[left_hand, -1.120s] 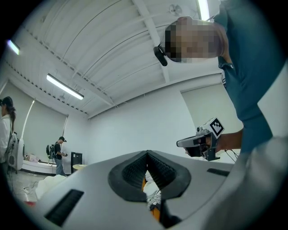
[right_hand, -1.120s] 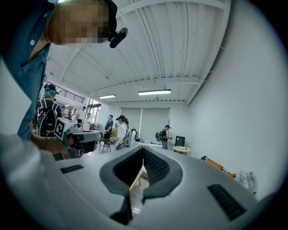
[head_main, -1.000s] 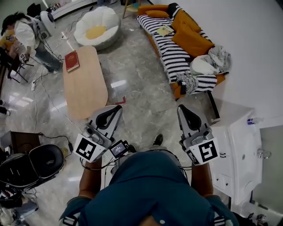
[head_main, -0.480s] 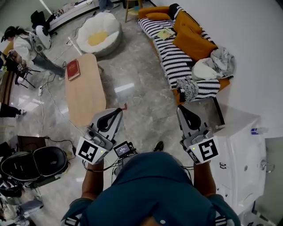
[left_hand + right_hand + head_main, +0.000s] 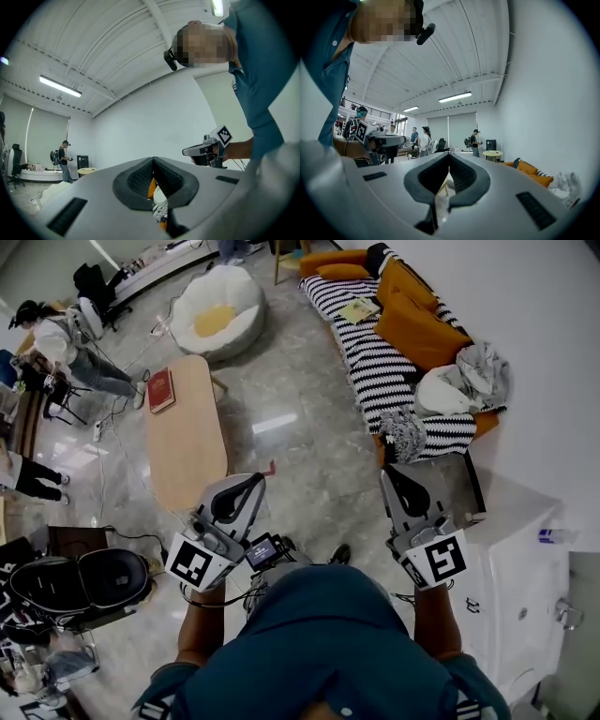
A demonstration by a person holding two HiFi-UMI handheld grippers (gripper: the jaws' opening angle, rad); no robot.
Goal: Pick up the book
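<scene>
Book's way off, tongs empty
Left tongs (image 5: 257,479) and right tongs (image 5: 385,472) are both pinched together. The red book (image 5: 161,390) lies flat at the far end of the worktop (image 5: 186,451). It looks stiff and probably lightish, cover maybe slick, so I'd nip the spine edge.

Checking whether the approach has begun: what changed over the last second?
The person has walked forward: in the head view the wooden table, the red book on its far end and the striped sofa have all slid nearer. Nothing was gripped or released. The left gripper and right gripper stay shut and empty, held out ahead; the book lies untouched.
</scene>
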